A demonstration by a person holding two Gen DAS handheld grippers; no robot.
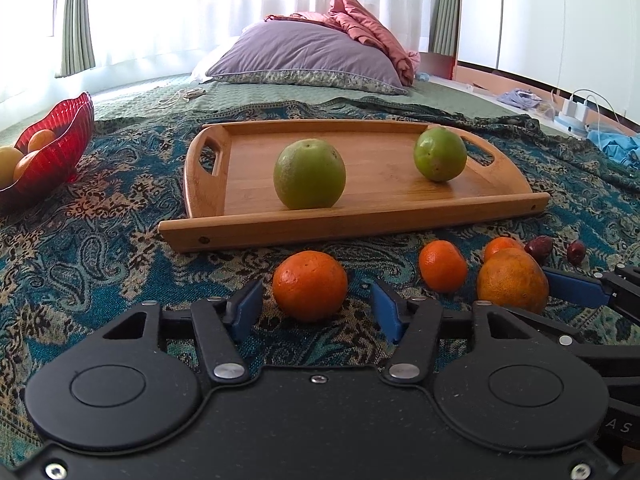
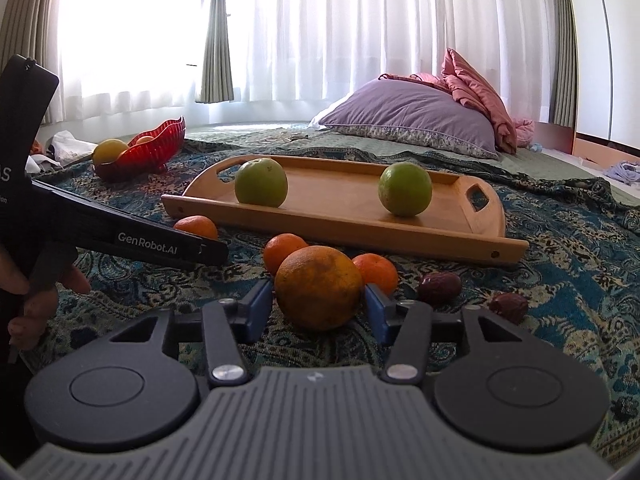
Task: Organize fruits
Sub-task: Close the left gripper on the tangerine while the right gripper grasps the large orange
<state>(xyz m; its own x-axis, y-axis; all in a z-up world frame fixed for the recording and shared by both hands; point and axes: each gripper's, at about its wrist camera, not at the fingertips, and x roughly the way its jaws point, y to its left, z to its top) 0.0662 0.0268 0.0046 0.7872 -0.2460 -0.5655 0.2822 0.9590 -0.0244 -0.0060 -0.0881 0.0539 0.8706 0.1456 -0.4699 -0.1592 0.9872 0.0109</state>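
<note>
A wooden tray (image 1: 392, 208) (image 2: 440, 240) lies on the patterned blanket and holds two green fruits (image 1: 309, 173) (image 1: 440, 154). My left gripper (image 1: 316, 310) is open, its blue pads either side of an orange (image 1: 310, 285) on the blanket, not touching it. My right gripper (image 2: 319, 306) is open around a large orange (image 2: 318, 287) (image 1: 512, 280), pads close beside it. Small oranges (image 1: 443, 266) (image 2: 376, 272) and two dark red dates (image 2: 440, 287) (image 2: 509, 307) lie nearby.
A red glass bowl (image 1: 52, 152) (image 2: 148, 152) with orange and yellow fruit stands at the far left. A purple pillow (image 1: 308, 56) and pink bedding lie behind the tray. Cables and clothes lie at the far right.
</note>
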